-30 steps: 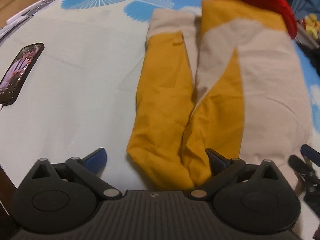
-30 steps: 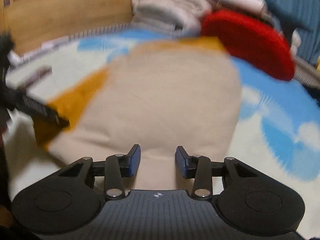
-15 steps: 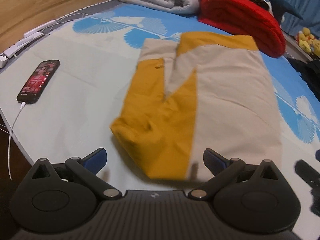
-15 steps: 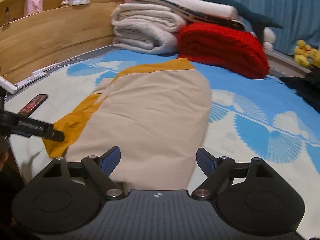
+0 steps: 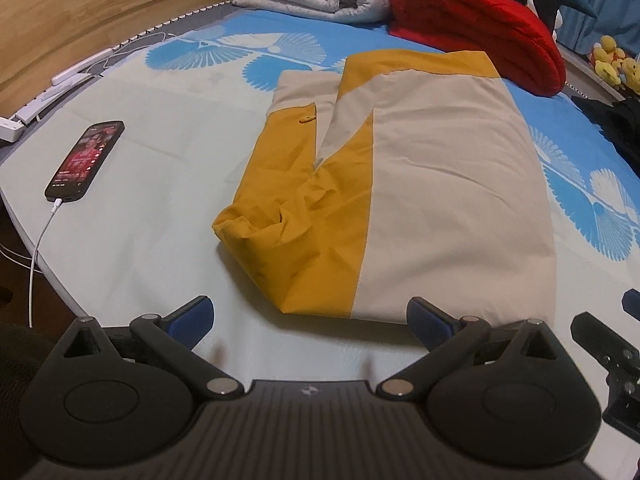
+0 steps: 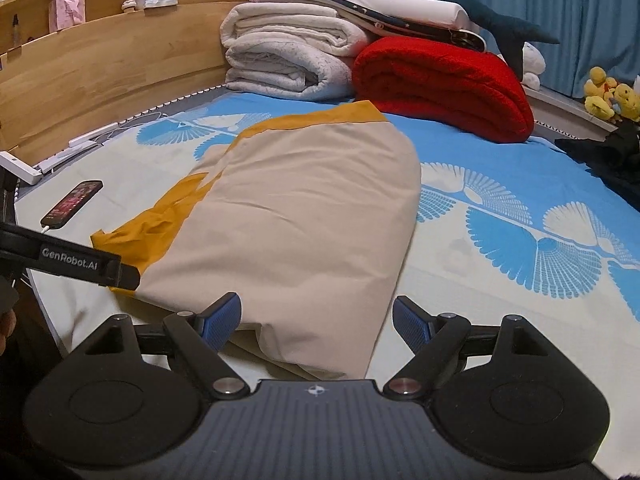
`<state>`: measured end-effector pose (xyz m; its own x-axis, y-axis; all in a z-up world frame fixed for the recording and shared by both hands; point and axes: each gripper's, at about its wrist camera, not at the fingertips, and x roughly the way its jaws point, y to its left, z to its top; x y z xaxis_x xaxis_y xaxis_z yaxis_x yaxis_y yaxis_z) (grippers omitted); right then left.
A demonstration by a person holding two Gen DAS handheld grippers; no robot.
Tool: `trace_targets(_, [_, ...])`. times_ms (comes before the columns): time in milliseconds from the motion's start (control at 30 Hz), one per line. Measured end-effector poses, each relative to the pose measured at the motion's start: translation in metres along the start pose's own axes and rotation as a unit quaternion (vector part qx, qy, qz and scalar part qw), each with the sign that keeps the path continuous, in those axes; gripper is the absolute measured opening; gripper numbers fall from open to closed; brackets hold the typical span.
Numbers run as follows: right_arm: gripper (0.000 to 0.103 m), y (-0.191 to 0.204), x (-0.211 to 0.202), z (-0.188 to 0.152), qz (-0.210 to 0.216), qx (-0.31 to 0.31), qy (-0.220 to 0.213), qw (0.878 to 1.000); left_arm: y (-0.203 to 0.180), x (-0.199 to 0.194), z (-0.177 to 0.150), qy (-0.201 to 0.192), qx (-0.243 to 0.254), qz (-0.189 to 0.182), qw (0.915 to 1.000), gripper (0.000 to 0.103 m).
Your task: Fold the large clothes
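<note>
**Both hand-held grippers drawn back from the folded garment**

A second earlier your right hand-held gripper (image 6: 316, 322) stood narrower; it then stood wide apart, empty, as did the left hand-held gripper (image 5: 310, 320). Both had lifted off. One beige-and-mustard garment (image 5: 420, 184) lay folded mid-bed, its near hem just beyond the fingers. The bed sheet (image 5: 152, 216) lay bare to its left, up to one phone (image 5: 85, 161) near the edge. Two folded blankets, grey (image 6: 288, 56) and red (image 6: 440, 84), sat behind.

Folded yellow-and-beige garment (image 5: 400, 184) on bed (image 5: 160, 208), left gripper (image 5: 310, 320) jaws wide apart
</note>
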<state>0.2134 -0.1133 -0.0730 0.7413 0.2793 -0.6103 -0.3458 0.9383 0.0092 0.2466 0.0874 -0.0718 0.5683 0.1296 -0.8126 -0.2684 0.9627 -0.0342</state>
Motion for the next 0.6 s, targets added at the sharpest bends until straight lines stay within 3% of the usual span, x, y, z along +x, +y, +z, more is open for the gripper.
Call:
trace_targets(367, [0.084, 0.002, 0.019, 0.002, 0.002, -0.001, 0.017, 1.000, 0.000, 0.011, 0.000, 0.007, -0.005, -0.002, 1.0000, 0.103])
trace_targets(600, [0.085, -0.006, 0.029, 0.002, 0.013, 0.013, 0.030, 0.999, 0.007, 0.027, 0.004, 0.019, -0.045, -0.008, 0.9988, 0.103])
